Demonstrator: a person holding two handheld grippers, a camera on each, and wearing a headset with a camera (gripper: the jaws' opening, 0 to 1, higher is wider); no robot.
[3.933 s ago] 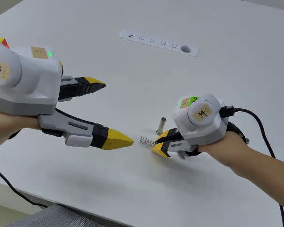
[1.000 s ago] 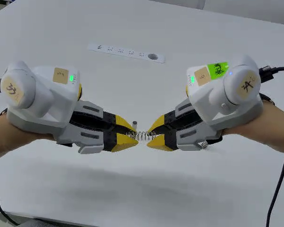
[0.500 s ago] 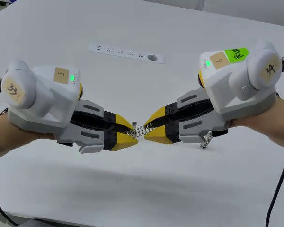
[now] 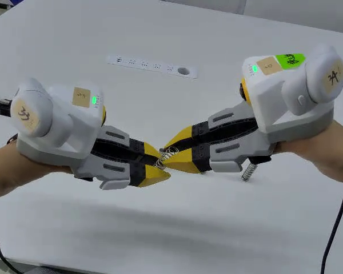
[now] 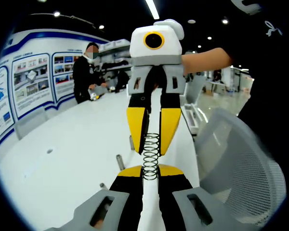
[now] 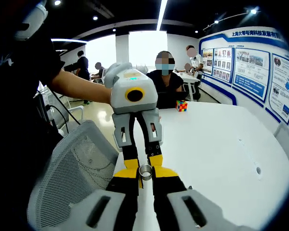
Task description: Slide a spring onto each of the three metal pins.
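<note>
A short coil spring (image 4: 168, 153) hangs in the air between the two gripper tips, which meet above the white table (image 4: 177, 228). My left gripper (image 4: 158, 167) is shut on one end of the spring (image 5: 151, 155). My right gripper (image 4: 167, 152) is shut on the other end, and in the right gripper view the spring (image 6: 145, 172) shows end-on as a ring between its yellow fingertips (image 6: 166, 172). Two small metal pins (image 5: 119, 161) (image 5: 102, 186) stand on the table below. A second spring (image 4: 248, 170) lies on the table under the right gripper.
A white power strip (image 4: 151, 64) lies at the far side of the table. A black cable (image 4: 336, 228) runs off the right hand. A mesh chair (image 6: 72, 173) stands at the table's near edge, and several people (image 6: 164, 72) stand behind.
The right gripper has pushed in towards the left one, so their tips now overlap. The spring between them looks shorter. Before that, the right gripper lifted this spring off the table.
</note>
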